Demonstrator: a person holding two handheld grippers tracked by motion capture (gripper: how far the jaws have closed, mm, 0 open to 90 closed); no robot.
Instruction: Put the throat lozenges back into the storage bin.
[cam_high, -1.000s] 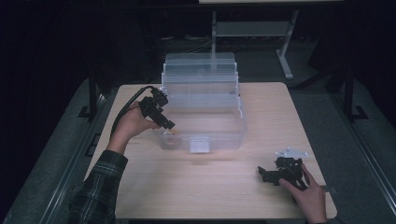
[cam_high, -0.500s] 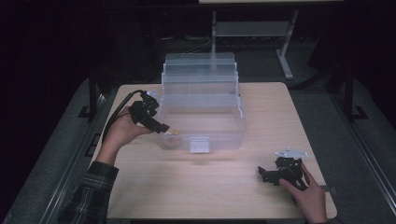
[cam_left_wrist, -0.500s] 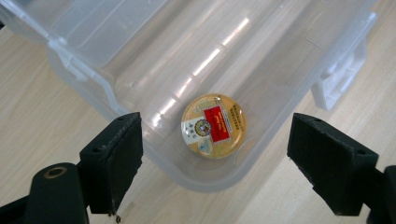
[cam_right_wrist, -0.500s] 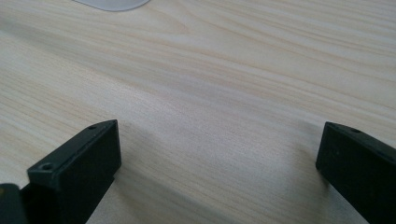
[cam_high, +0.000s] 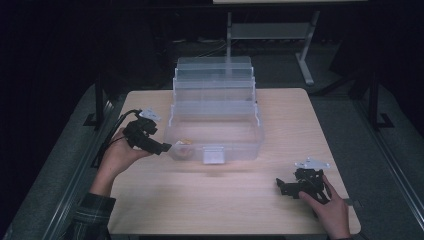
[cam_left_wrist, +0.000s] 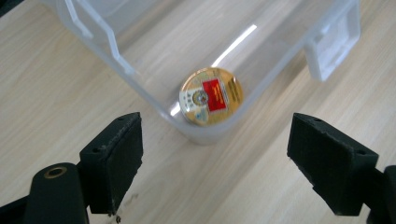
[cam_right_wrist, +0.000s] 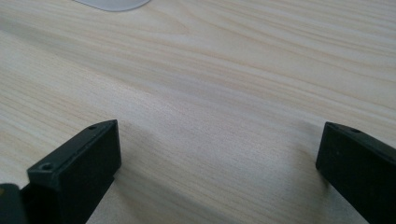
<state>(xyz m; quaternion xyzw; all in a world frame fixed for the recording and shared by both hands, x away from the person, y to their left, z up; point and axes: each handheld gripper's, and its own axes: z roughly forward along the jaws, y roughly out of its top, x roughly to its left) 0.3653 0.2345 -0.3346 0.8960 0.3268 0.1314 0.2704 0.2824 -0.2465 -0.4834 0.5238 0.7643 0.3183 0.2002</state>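
Observation:
A clear plastic tiered box stands open in the middle of the wooden table. Inside its front left corner lies a small round gold tin with a red label, also visible in the high view. My left gripper is just outside that corner, open, with nothing between its jaws. Near the front right of the table my right gripper rests low, open and empty.
The box's latch tab sticks out at its front wall. Bare wood lies between the box and my right gripper. Dark floor and a metal stand lie beyond the table's far edge.
My left gripper has drawn back out of the box, down and to the left, leaving the gold tin lying in the corner. The right gripper has stayed put.

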